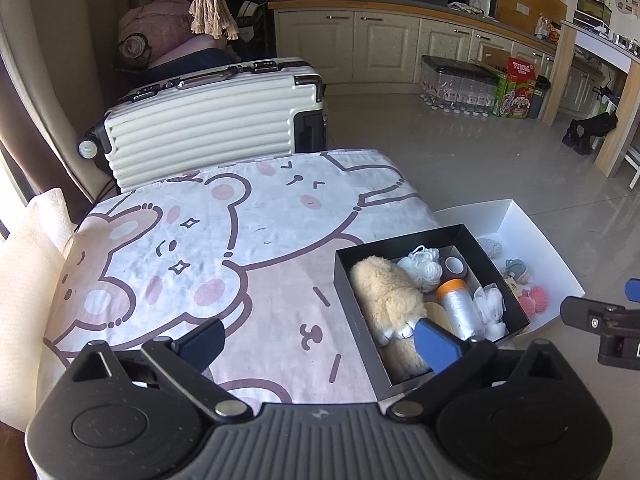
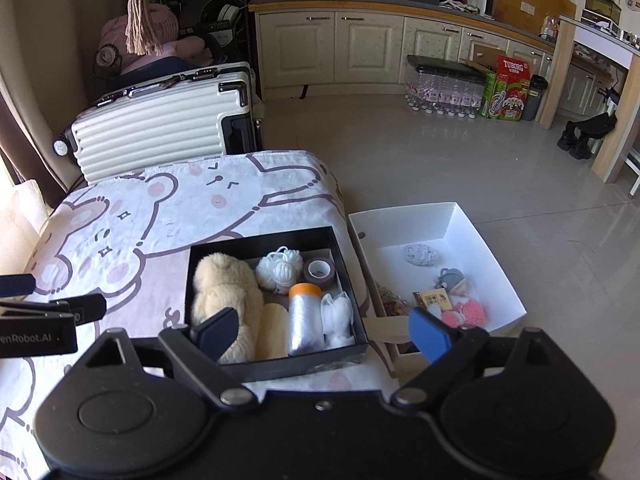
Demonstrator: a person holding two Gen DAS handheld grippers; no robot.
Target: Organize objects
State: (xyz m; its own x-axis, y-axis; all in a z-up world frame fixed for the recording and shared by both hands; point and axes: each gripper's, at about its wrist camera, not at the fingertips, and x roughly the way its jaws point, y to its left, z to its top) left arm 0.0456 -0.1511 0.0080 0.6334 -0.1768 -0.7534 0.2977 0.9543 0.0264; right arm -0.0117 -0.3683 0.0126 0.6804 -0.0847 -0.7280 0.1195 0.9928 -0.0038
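A black box (image 2: 264,238) sits at the right edge of the bear-print table (image 2: 132,220). It holds a cream plush toy (image 2: 222,292), white yarn (image 2: 280,270), a brown tape roll (image 2: 319,270), an orange-capped spool (image 2: 305,318) and white stuffing (image 2: 339,316). A white box (image 2: 476,236) beside the table holds a grey knit piece (image 2: 418,255), a grey toy (image 2: 452,280) and a pink knit piece (image 2: 468,314). My left gripper (image 1: 318,340) is open and empty over the table, left of the black box (image 1: 400,240). My right gripper (image 2: 324,330) is open and empty above the black box's near edge.
A cream suitcase (image 1: 208,124) stands behind the table. Kitchen cabinets (image 1: 384,46), bottled water (image 1: 456,88) and a Tuborg carton (image 1: 516,90) line the far wall. White paper towel (image 1: 36,264) lies at the table's left. Tiled floor (image 1: 500,168) lies to the right.
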